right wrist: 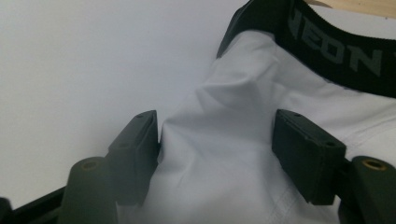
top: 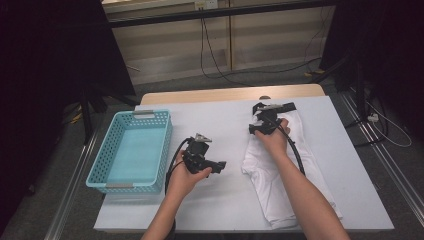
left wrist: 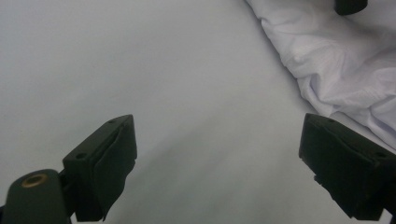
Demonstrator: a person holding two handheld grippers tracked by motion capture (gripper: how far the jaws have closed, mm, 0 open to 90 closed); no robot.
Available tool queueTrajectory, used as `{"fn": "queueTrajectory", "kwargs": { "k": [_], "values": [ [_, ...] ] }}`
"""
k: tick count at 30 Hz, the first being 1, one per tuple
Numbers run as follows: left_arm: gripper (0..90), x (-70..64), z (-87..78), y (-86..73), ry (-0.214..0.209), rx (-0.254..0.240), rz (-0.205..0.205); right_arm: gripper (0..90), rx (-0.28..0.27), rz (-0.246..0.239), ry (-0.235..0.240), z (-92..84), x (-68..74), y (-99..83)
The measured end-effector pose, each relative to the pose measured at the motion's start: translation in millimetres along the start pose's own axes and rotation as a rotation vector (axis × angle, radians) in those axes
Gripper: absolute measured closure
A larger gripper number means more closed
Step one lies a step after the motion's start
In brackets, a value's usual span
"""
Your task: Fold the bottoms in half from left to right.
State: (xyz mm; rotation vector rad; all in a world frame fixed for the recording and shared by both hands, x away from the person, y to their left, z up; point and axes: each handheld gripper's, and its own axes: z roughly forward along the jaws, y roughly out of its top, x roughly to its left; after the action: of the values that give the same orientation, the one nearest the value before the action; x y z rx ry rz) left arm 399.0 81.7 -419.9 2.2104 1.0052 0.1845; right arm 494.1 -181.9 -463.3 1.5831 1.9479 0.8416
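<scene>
The white garment (top: 280,165) looks soft, light and floppy, so the right gripper (right wrist: 217,154), jaws apart astride a fold below the black waistband (right wrist: 336,51), suits it; the left gripper (left wrist: 217,163) gapes empty.

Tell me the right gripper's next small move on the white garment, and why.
Probably close the right gripper fully: a raised fold of the white garment already sits between its jaws near the black waistband, which aren't yet pinching it.
</scene>
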Motion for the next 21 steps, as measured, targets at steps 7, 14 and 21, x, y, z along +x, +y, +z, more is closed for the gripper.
{"fn": "queueTrajectory", "kwargs": {
  "k": [7, 14, 21],
  "values": [
    [11.8, 1.2, -1.3, -0.1, 0.010, 0.001, 0.001, 44.1, -0.012, -0.008, -0.018, 0.6, 3.5, -0.5],
    [11.9, 0.9, -1.3, -0.7, 0.012, 0.000, 0.000, 57.0, -0.009, 0.007, -0.030, -0.1, 2.9, 0.4],
    [12.0, 0.9, -1.8, -1.0, 0.015, -0.004, -0.001, 67.9, -0.009, 0.008, -0.037, -0.7, -1.1, 0.6]
  ]
}}
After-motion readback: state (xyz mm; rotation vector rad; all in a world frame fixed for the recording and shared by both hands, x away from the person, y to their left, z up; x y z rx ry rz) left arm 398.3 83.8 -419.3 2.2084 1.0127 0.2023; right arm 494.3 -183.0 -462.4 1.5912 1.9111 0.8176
